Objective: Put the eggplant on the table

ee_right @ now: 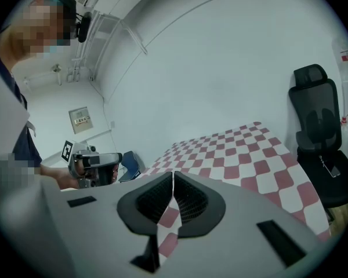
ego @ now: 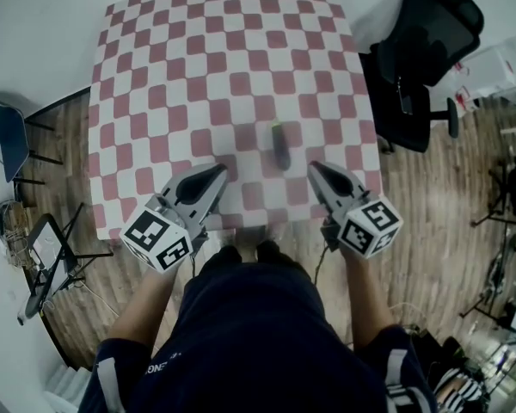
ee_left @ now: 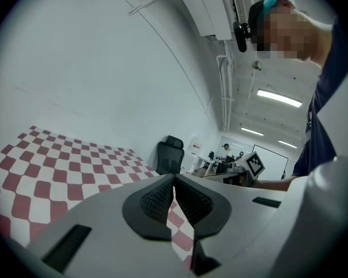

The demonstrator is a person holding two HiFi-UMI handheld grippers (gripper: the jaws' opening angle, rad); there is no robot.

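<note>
A dark eggplant (ego: pixel 280 145) with a green stem lies on the red-and-white checked table (ego: pixel 155 76), near its front middle. My left gripper (ego: pixel 219 173) is held above the table's front edge, left of the eggplant, jaws shut and empty. On the other side, my right gripper (ego: pixel 314 169) hovers just right of and nearer than the eggplant, also shut with nothing in it. In the left gripper view the pads (ee_left: pixel 160 198) meet at the tips (ee_left: pixel 174 181). The right gripper view shows its tips (ee_right: pixel 173 175) touching too. The eggplant is out of both gripper views.
A black office chair (ego: pixel 421 50) stands at the table's right side. A blue chair (ego: pixel 4 136) and a folding stand (ego: pixel 56 256) are on the wooden floor to the left. A white wall lies beyond the table.
</note>
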